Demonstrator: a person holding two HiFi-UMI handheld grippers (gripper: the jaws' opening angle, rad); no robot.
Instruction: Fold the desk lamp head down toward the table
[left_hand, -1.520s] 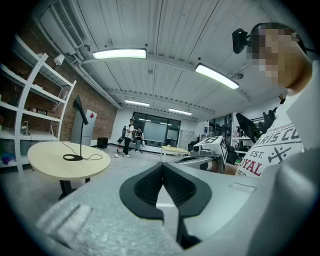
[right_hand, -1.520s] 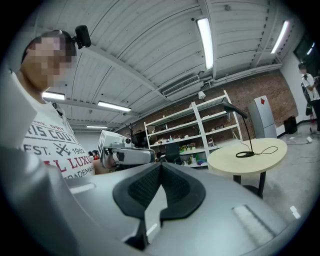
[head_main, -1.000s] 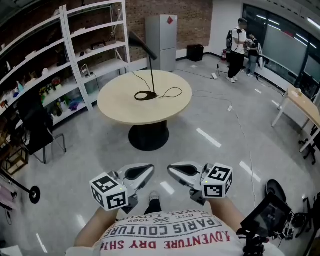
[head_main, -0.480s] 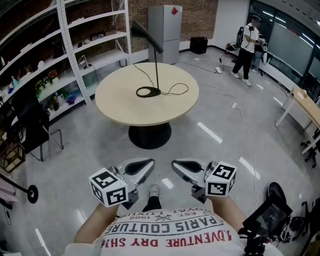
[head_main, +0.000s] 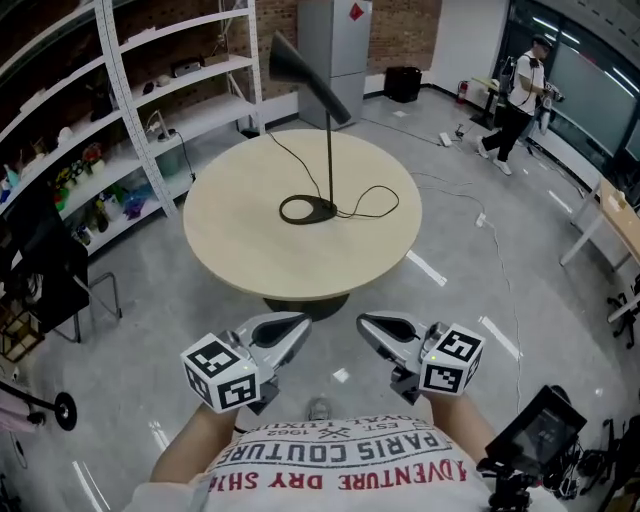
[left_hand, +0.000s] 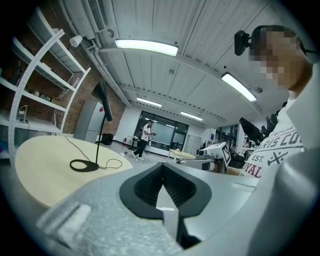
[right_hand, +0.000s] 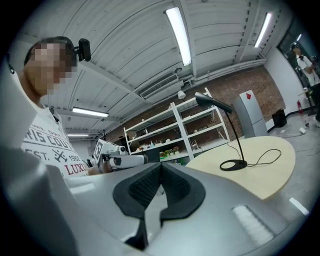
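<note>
A black desk lamp stands on the round beige table (head_main: 240, 250). Its ring base (head_main: 308, 209) is near the table's middle, its thin stem is upright, and its long head (head_main: 308, 73) slants up to the left. The base (left_hand: 84, 165) shows again in the left gripper view, and the head (right_hand: 213, 103) in the right gripper view. My left gripper (head_main: 300, 323) and right gripper (head_main: 364, 322) are side by side at waist height, short of the table's near edge and well away from the lamp. Both are shut with nothing between the jaws.
The lamp's black cable (head_main: 375, 203) loops across the tabletop. White shelving (head_main: 150, 100) lines the left wall, with a black chair (head_main: 50, 270) below it. A grey cabinet (head_main: 335, 30) stands behind the table. A person (head_main: 525, 85) walks at the back right. A tripod device (head_main: 540, 430) is at my right.
The table and lamp are nearer and larger in view. Both grippers have come forward toward the table's near edge, staying shut and side by side.
</note>
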